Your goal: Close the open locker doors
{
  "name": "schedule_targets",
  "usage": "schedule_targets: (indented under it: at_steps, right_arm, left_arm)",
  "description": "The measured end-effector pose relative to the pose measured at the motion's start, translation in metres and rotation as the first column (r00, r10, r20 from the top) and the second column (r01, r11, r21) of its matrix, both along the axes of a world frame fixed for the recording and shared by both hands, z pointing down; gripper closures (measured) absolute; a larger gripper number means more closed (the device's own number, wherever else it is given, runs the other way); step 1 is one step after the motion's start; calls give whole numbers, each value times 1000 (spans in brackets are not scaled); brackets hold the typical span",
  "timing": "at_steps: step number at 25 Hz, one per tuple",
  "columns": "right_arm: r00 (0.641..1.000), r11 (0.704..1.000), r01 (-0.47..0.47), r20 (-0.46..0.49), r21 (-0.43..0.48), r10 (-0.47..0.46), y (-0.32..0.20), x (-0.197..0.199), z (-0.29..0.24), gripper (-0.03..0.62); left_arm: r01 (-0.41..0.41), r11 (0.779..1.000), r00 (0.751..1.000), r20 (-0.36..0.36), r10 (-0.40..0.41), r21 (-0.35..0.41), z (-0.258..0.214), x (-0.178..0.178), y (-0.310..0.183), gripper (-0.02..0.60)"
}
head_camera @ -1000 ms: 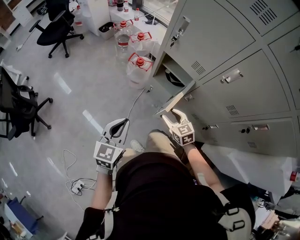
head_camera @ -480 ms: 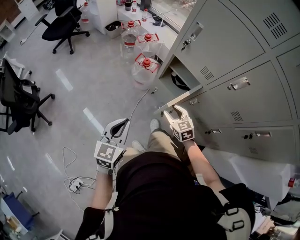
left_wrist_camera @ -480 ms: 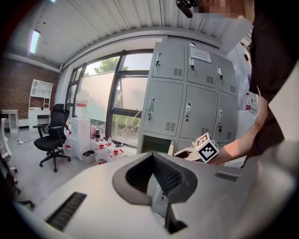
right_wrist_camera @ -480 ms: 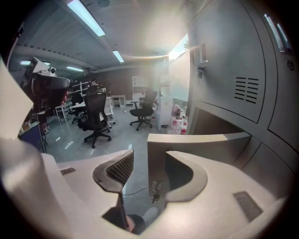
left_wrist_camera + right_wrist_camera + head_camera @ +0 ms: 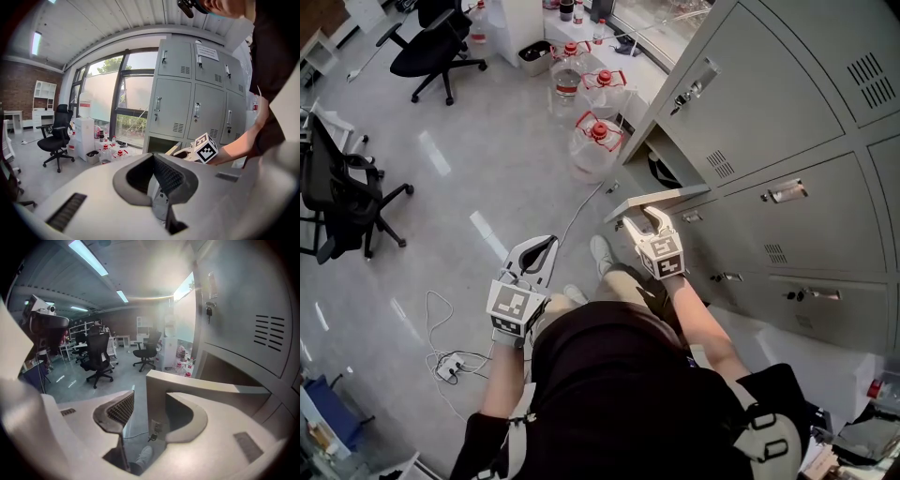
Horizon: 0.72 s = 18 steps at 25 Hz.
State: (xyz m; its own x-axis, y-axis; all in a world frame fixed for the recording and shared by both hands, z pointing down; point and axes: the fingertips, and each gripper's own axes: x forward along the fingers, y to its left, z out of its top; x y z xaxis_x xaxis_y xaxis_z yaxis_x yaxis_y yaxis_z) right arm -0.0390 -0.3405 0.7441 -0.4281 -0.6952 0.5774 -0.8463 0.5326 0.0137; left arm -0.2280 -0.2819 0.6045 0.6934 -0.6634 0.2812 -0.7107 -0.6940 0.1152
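A grey bank of lockers (image 5: 787,131) fills the right of the head view. One bottom-row door (image 5: 661,199) stands open, swung out toward me, with the dark compartment (image 5: 661,167) behind it. My right gripper (image 5: 639,222) is open and straddles the door's free edge. In the right gripper view the door panel (image 5: 201,385) sits between the ribbed left pad (image 5: 119,411) and the right finger, not clamped. My left gripper (image 5: 539,251) hangs over the floor to the left, shut on nothing. In the left gripper view (image 5: 157,178) it faces the lockers.
Large water jugs with red caps (image 5: 595,141) stand on the floor beside the open locker. Two black office chairs (image 5: 342,197) (image 5: 441,52) are at the left. A white cable and power strip (image 5: 450,366) lie near my left side. My shoe (image 5: 600,253) is below the door.
The right gripper has moved forward toward the lockers with the door's free edge between its jaws, and the door has swung a little. The left gripper has stayed put.
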Motion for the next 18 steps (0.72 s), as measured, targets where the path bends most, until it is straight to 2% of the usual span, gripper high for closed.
schedule_targets:
  at_steps: [18]
  right_arm:
    - [998,998,57,-4,-9,-57,-91,18,11,385]
  left_arm:
    - [90,996,995,31,-90,-15,-1,16,-70,574]
